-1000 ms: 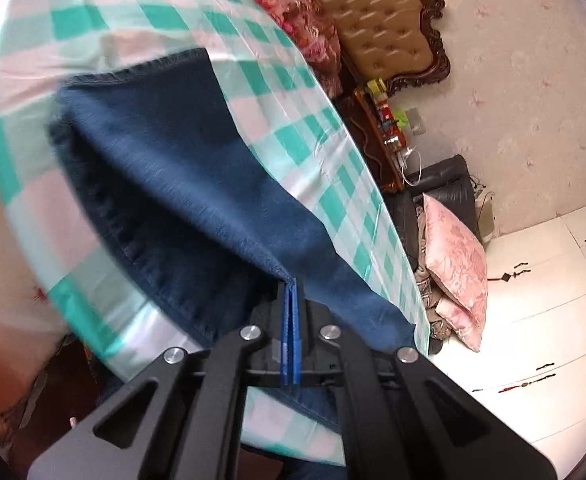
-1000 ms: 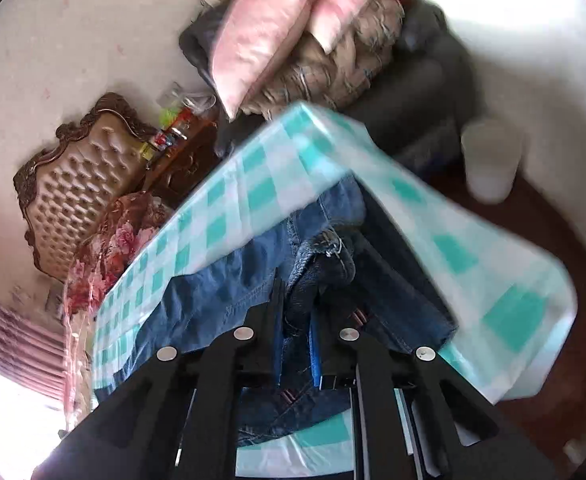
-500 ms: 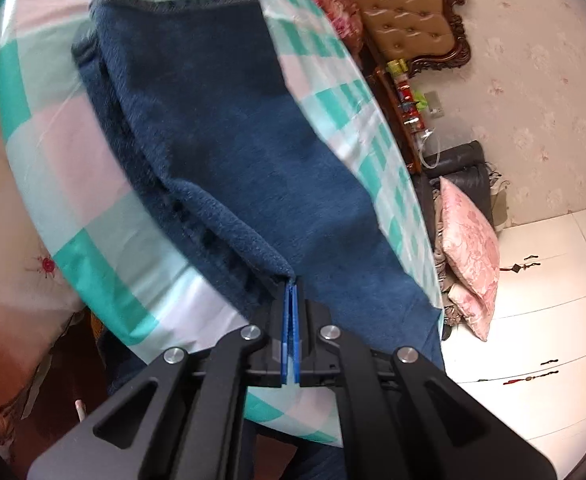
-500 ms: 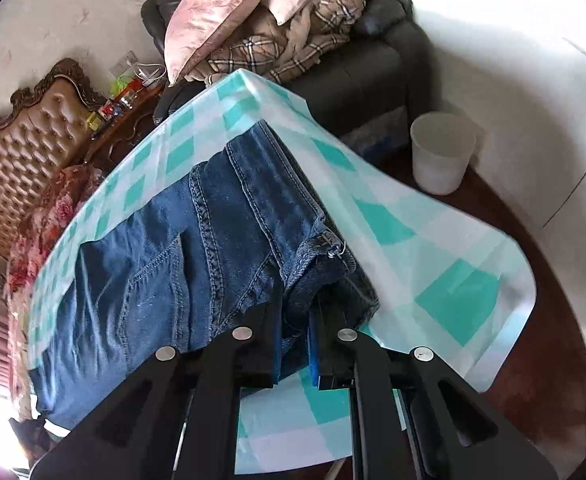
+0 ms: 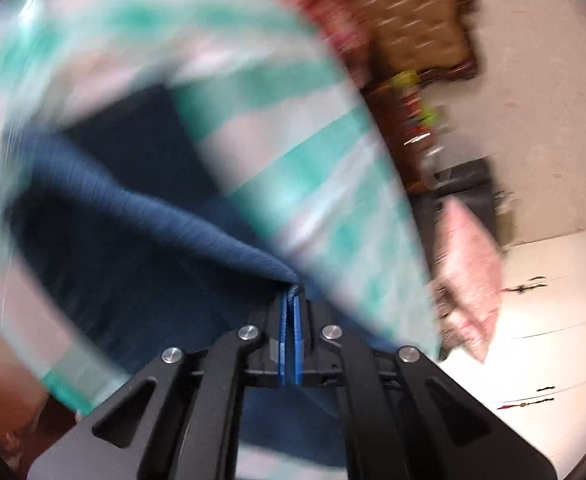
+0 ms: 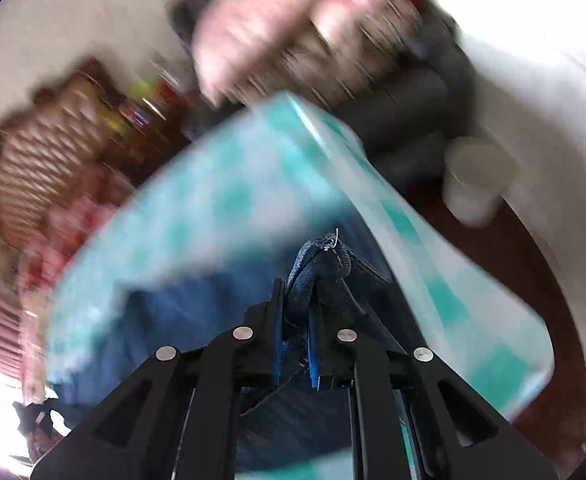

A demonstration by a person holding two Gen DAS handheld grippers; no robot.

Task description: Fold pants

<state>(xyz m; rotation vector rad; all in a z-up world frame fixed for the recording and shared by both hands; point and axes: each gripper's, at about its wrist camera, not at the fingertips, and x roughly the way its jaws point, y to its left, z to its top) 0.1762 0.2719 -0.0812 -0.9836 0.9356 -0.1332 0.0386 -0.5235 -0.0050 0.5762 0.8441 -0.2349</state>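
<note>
Dark blue jeans point(image 5: 141, 216) hang in a blurry peak over the checked cloth point(image 5: 293, 148). Left gripper point(image 5: 290, 300) pinches the hem, right gripper point(image 6: 295, 300) clamps the bunched waistband (zipper pull showing).

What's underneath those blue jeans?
Under the jeans lies a green-and-white checked cloth, spread over some surface. What that cloth covers is hidden, and the blur leaves finer detail unclear.

Pale patterned wall point(image 5: 533, 92) up the right, with a tufted brown headboard point(image 5: 409, 12) in a dark carved frame against it, all blurred. A pink cushion point(image 5: 469, 264) lies on a dark armchair point(image 6: 425, 92), white cabinet doors point(image 5: 553, 320) below. Dark wooden floor point(image 6: 533, 264) carries a white bin point(image 6: 477, 180); bright daylight low left.
</note>
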